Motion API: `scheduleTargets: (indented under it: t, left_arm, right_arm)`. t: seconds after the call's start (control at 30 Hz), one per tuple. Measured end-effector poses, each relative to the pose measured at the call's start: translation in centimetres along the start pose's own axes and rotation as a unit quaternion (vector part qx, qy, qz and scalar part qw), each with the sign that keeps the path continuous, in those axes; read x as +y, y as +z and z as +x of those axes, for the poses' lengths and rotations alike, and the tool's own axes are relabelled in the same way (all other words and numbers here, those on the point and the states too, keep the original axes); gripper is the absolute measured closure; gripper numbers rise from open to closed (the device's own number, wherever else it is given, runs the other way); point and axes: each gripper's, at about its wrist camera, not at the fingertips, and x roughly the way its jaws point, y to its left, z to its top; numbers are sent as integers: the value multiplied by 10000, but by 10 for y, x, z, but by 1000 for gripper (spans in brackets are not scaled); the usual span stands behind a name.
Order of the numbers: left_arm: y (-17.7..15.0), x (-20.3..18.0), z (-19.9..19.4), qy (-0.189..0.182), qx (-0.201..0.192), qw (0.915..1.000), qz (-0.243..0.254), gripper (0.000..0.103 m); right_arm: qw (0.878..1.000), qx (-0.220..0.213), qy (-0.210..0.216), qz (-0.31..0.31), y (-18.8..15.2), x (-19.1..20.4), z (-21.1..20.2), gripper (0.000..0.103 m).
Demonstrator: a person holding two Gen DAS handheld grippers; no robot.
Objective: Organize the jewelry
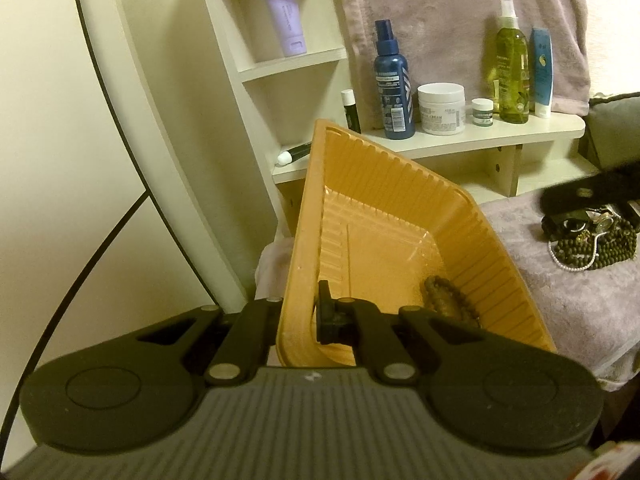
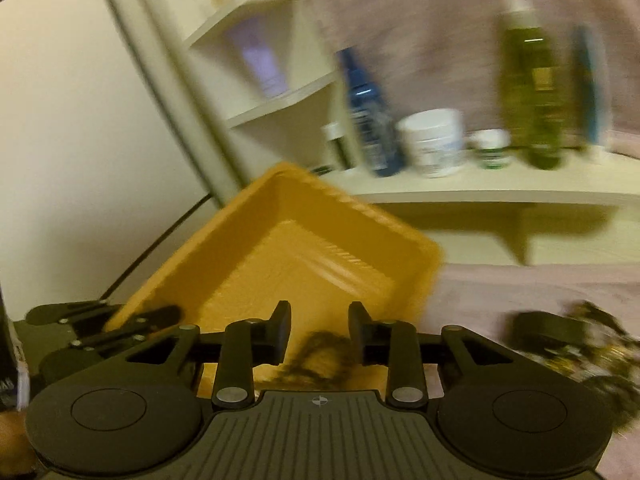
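Left gripper (image 1: 304, 318) clamping orange tray (image 1: 384, 216) — bead bracelet (image 1: 450, 300) inside, jewelry pile (image 1: 592, 240) beside

On the shelf in your left wrist view, the white jar (image 1: 441, 108) carries a label where only the word "CREAM" reads clearly. Print on the blue spray bottle (image 1: 393, 88), the green bottle (image 1: 511, 72) and the lilac tube (image 1: 282, 14) is too small to make out.
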Motion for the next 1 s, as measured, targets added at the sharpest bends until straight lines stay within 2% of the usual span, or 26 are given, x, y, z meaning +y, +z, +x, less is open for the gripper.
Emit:
scheduleTargets:
  t: [0.2, 0.5, 0.67, 1.0]
  left_arm:
    - [0, -1, -1, 4, -15, 10000, 35, 99]
    - [-1, -2, -1, 38, 40, 10000, 76, 100]
    - [-1, -3, 0, 58, 66, 9999, 89, 100]
    - [0, -4, 0, 87, 114, 9998, 99, 100]
  right_arm:
    - [9933, -182, -1144, -14, -47, -32, -40, 70]
    - [9733, -239, -2261, 322, -89, -81, -76, 70]
    - [9673, -192, -2525, 160, -94, -98, -71, 70]
    - [9676, -26, -2520, 174, -91, -121, -44, 71]
